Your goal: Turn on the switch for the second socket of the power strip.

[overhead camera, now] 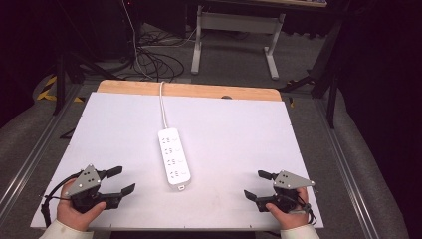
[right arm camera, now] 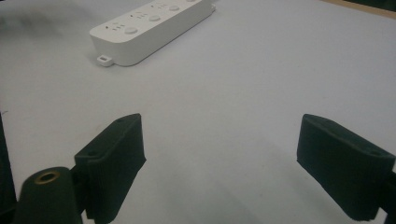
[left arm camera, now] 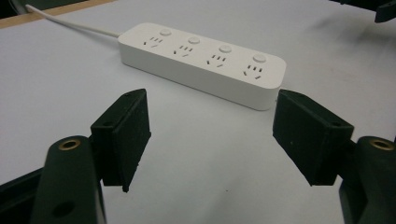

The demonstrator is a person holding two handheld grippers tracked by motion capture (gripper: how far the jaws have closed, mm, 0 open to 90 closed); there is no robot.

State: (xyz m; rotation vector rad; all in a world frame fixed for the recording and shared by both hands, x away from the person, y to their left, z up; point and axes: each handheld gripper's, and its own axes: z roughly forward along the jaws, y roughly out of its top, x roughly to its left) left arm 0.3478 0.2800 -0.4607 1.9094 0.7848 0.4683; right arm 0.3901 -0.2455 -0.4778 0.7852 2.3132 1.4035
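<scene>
1. A white power strip (overhead camera: 174, 157) lies flat near the middle of the white board (overhead camera: 239, 134), its long side running away from the person and slightly turned. It has four socket groups, each with a round button beside it.
2. In the left gripper view the power strip (left arm camera: 205, 63) is seen whole, with the four buttons in a row. In the right gripper view the power strip (right arm camera: 149, 25) is cut off by the top edge, so only its near end with a small tab is clear.
3. Its white cable (overhead camera: 162, 107) leaves the far end and goes over the wooden table edge (overhead camera: 189, 90); beyond that edge it is hard to follow among the dark cables on the floor.
4. The left gripper (overhead camera: 121, 180) is at the near left corner of the board, held in the person's left hand (overhead camera: 74, 211). Its jaws stand apart with nothing between them, and they point toward the strip, well apart from it.
5. In its own view the left gripper (left arm camera: 212, 140) shows only bare board between the pads.
6. The right gripper (overhead camera: 256, 184) is at the near right corner, in the right hand (overhead camera: 286, 211). Its jaws are also spread and hold nothing.
7. In its own view the right gripper (right arm camera: 219, 158) has the lower parts of both jaws cut off by the picture edge.
8. The background beyond the table is dark; a grey table frame (overhead camera: 234, 35) can be made out there.
</scene>
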